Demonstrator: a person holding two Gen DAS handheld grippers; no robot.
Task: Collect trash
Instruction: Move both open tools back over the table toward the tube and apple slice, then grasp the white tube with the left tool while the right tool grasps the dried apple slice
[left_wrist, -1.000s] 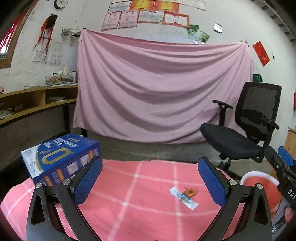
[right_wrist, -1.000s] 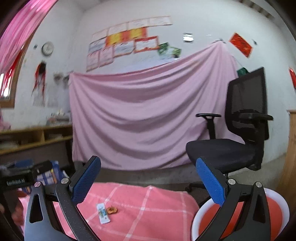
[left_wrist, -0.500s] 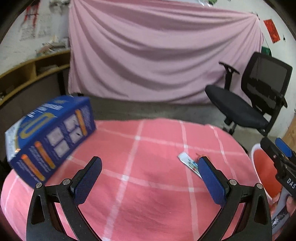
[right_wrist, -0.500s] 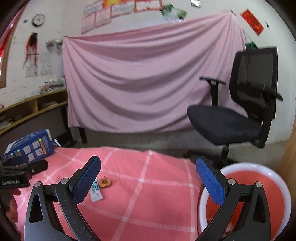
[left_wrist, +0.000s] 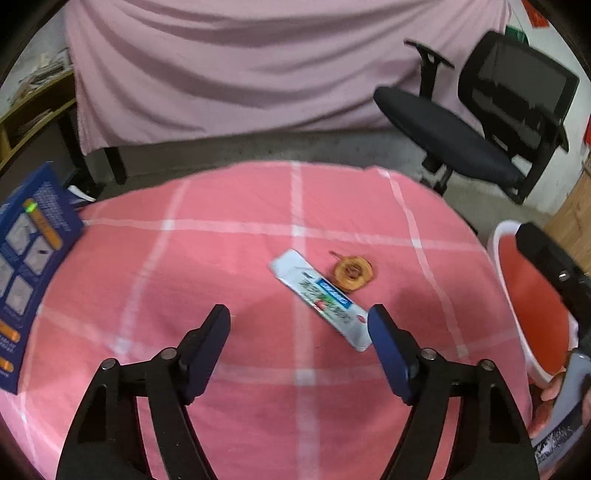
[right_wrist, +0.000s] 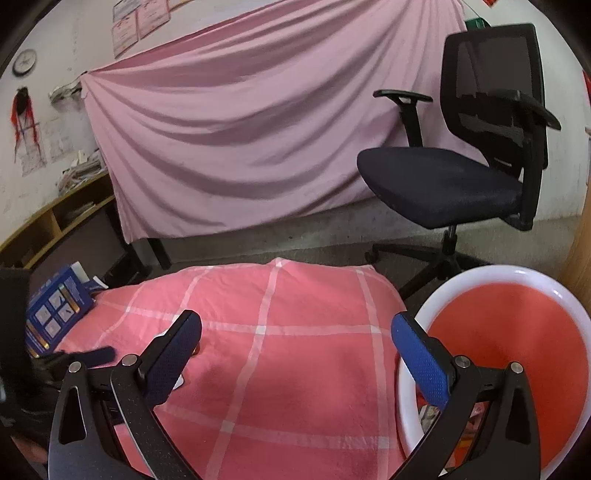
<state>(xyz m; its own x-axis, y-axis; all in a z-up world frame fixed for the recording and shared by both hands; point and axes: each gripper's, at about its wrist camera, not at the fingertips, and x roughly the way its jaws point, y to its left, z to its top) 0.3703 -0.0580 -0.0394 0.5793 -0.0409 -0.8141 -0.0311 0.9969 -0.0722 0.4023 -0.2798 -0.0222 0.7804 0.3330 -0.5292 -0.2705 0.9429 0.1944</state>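
The left gripper (left_wrist: 299, 321) hangs tilted down over the pink checked cloth (left_wrist: 221, 258), its 2 blue-padded jaws apart with only cloth between them; they have just been closing in from their widest spread and grip nothing. The white wrapper (left_wrist: 320, 298), printed in green and blue, lies flat and slantwise on the cloth just ahead of the gripper, its near end right beside the right-hand fingertip (left_wrist: 376, 325), though whether pad and wrapper touch is hard to tell through the blur. Beside the wrapper's far half lies a small round orange-brown scrap (left_wrist: 353, 273), perhaps a dried fruit slice, just beside or touching the wrapper's edge. A blue box (left_wrist: 26, 266) stands at the cloth's left edge, well apart from both pieces. The red bin (right_wrist: 513, 354) with its white rim stands off the cloth's right side. The right gripper (right_wrist: 295, 334) is held above the near part of the cloth next to the bin, jaws spread wide and empty. In the right wrist view the wrapper is almost wholly hidden behind that gripper's left finger. A black office chair (right_wrist: 454, 184) stands beyond, before a draped pink sheet (right_wrist: 240, 140).
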